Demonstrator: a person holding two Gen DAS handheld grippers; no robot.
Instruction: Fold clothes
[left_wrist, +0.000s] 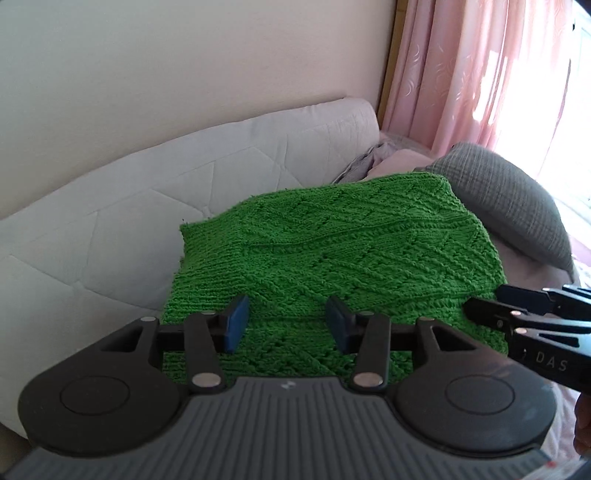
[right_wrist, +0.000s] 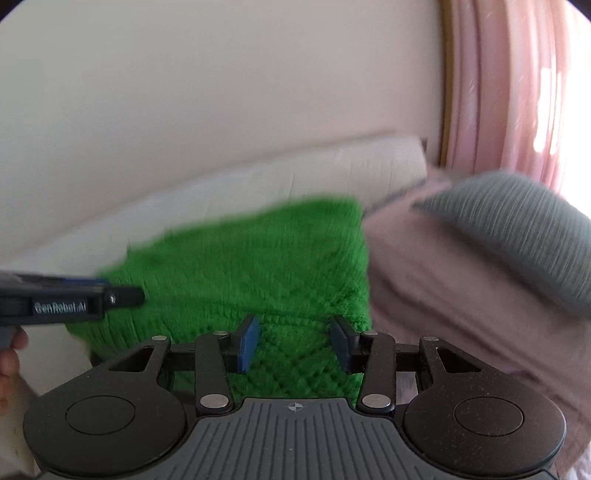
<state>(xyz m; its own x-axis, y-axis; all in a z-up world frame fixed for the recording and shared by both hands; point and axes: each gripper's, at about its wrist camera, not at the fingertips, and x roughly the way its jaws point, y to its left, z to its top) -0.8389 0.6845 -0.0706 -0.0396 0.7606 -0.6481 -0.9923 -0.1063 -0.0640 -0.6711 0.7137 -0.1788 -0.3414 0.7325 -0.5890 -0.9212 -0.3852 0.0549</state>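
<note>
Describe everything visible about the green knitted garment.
The green knitted garment is bright green, thick yarn, with raised diagonal and diamond ribs. It looks already folded into a bulky, roughly rectangular stack of layers, lying on the pinkish bed cover against a white quilted cushion, with a grey pillow behind. Both grippers hover over its near edge; no pad visibly pinches it.

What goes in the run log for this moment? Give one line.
stage: folding | green sweater: folded on bed | left gripper: open | right gripper: open, empty
</note>
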